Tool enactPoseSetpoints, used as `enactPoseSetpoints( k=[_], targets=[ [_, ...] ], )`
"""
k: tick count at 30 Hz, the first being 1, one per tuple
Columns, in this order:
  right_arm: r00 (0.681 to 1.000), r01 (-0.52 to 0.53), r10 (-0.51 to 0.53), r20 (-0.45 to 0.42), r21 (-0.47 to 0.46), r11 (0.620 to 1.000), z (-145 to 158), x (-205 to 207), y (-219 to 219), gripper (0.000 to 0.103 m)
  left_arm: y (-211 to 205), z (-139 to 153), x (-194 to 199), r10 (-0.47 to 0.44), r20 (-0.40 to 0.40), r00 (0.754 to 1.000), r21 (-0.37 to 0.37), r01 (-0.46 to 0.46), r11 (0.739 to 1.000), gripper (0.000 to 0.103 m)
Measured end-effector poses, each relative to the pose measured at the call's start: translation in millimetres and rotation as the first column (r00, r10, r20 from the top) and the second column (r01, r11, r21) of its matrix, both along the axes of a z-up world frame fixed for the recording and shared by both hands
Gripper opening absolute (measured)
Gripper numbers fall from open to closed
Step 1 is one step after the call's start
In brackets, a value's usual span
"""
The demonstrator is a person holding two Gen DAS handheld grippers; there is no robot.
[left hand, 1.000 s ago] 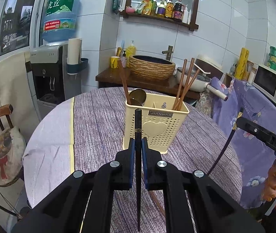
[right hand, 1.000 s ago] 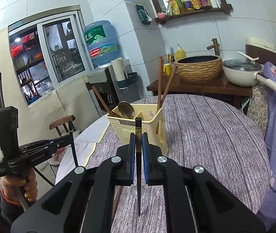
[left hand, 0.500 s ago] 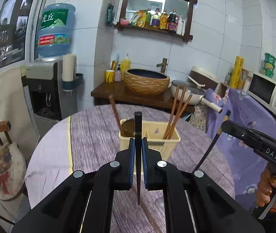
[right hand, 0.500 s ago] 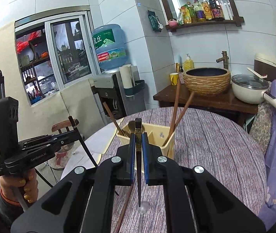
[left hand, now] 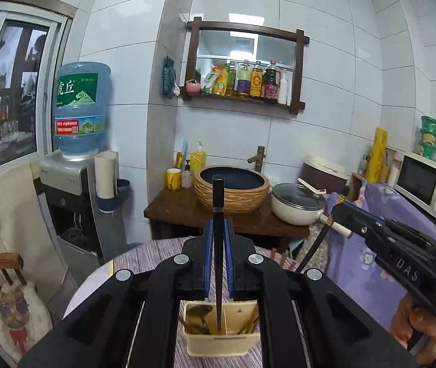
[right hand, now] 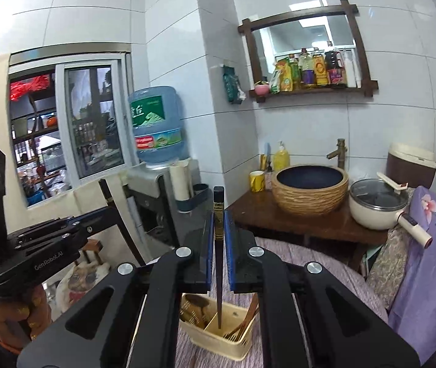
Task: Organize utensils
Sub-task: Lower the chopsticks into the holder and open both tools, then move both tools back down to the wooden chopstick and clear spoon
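Cream plastic holder (left hand: 222, 342): a perforated utensil caddy is seen standing on the striped purple tablecloth (left hand: 162, 251), low in both wrist views, directly below the two grippers; inner dividers split it into compartments.
Left gripper (left hand: 218, 239): its blue-padded fingers are pressed onto a dark chopstick (left hand: 218, 202), which is held upright; the upper end rises above the fingers and the lower tip points down into the holder, near the middle divider. Whether the tip touches the bottom cannot be told.
Right gripper (right hand: 218, 245): its fingers are closed onto a second black chopstick (right hand: 218, 205) with a gold-patterned band near the top; it is held upright, and its tip reaches down into a middle compartment of the holder.
Holder contents: a metal spoon (left hand: 198, 316) is seen in the left compartment, and brown wooden chopsticks (right hand: 245, 319) lean in the right one.
Cross views: the right gripper appears at the right edge of the left wrist view, held by a hand (left hand: 423, 331); the left gripper appears at the left of the right wrist view.
Background: a woven basin (left hand: 231, 191) and a white lidded pot (left hand: 297, 204) are set on a dark wooden counter behind the table; a water dispenser (left hand: 77, 141) stands at the left.
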State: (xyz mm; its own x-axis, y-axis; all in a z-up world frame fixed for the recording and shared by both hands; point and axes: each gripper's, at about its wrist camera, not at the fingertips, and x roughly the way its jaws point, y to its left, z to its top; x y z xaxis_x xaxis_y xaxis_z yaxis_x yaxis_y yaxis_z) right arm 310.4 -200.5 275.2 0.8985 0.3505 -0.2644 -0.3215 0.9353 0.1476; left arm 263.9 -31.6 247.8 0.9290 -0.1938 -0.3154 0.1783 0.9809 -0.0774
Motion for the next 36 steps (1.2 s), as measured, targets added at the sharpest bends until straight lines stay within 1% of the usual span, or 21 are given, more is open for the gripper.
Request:
enactPoseSetpoints(
  k=[4,6,8,11,14,18,20,24,25,26,27,28,29,30,31,32,34,36],
  targets=[
    [0.999,0.024,-0.025,-0.042,-0.028,0.999,-30,18,7,0.008,-11,-26,19,0.029,-0.032,0.999,0.034,-0.028,0.999,0.008],
    [0.997,0.027,-0.030,-0.069,-0.045,0.999,-51,25,10,0.008,-13,-46,28,0.035,-0.066,0.997,0.039,-0.032,0.999,0.008],
    [0.993,0.022,-0.027,-0.112,-0.043,0.999,-71,33,11,0.008,-15,-65,33,0.035,-0.104,0.994,0.039,-0.031,0.999,0.008],
    [0.989,0.029,-0.035,-0.144,-0.046,0.999,-93,38,11,0.008,-17,-91,38,0.043,-0.153,0.987,0.047,-0.036,0.998,0.008],
    [0.985,0.029,-0.037,-0.171,-0.048,0.998,-110,41,11,0.008,-16,-108,42,0.042,-0.191,0.981,0.044,-0.034,0.998,0.008],
    [0.980,0.032,-0.042,-0.193,-0.052,0.998,-125,44,12,0.008,-18,-128,46,0.047,-0.229,0.972,0.055,-0.035,0.998,0.008],
    [0.983,0.042,-0.052,-0.175,-0.062,0.997,-128,42,13,0.008,-18,-134,47,0.050,-0.238,0.970,0.059,-0.037,0.998,0.008],
    [0.986,0.038,-0.046,-0.161,-0.051,0.998,-130,37,11,0.009,-18,-132,44,0.040,-0.236,0.971,0.066,-0.025,0.998,0.008],
    [0.987,0.033,-0.040,-0.154,-0.048,0.998,-131,35,9,0.012,-18,-130,41,0.035,-0.231,0.972,0.064,-0.020,0.998,0.008],
    [0.990,0.035,-0.041,-0.137,-0.041,0.999,-131,30,8,0.021,-17,-128,36,0.033,-0.218,0.975,0.065,-0.019,0.998,0.009],
    [0.992,0.041,-0.045,-0.119,-0.037,0.998,-130,25,6,0.028,-17,-128,31,0.035,-0.206,0.978,0.070,-0.020,0.997,0.010],
    [0.994,0.045,-0.048,-0.102,-0.034,0.998,-130,19,5,0.040,-16,-127,26,0.035,-0.195,0.980,0.074,-0.020,0.997,0.014],
    [0.996,0.044,-0.047,-0.082,-0.032,0.999,-130,12,4,0.042,-14,-126,17,0.036,-0.181,0.983,0.074,-0.023,0.997,0.026],
    [0.997,0.040,-0.042,-0.069,-0.036,0.999,-129,4,3,0.042,-11,-126,9,0.042,-0.168,0.985,0.068,-0.031,0.997,0.037],
    [0.998,0.034,-0.037,-0.060,-0.043,0.998,-129,-2,3,0.043,-9,-125,3,0.055,-0.157,0.986,0.062,-0.045,0.997,0.061],
    [0.998,0.026,-0.029,-0.052,-0.055,0.998,-131,-11,3,0.047,-4,-126,-8,0.080,-0.136,0.988,0.058,-0.072,0.996,0.077],
    [0.999,0.017,-0.021,-0.047,-0.076,0.997,-136,-25,3,0.052,3,-131,-25,0.113,-0.110,0.988,0.064,-0.106,0.992,0.080],
    [0.998,0.007,-0.014,-0.066,-0.094,0.996,-146,-37,3,0.056,9,-140,-37,0.120,-0.125,0.985,0.068,-0.113,0.991,0.086]
  ],
)
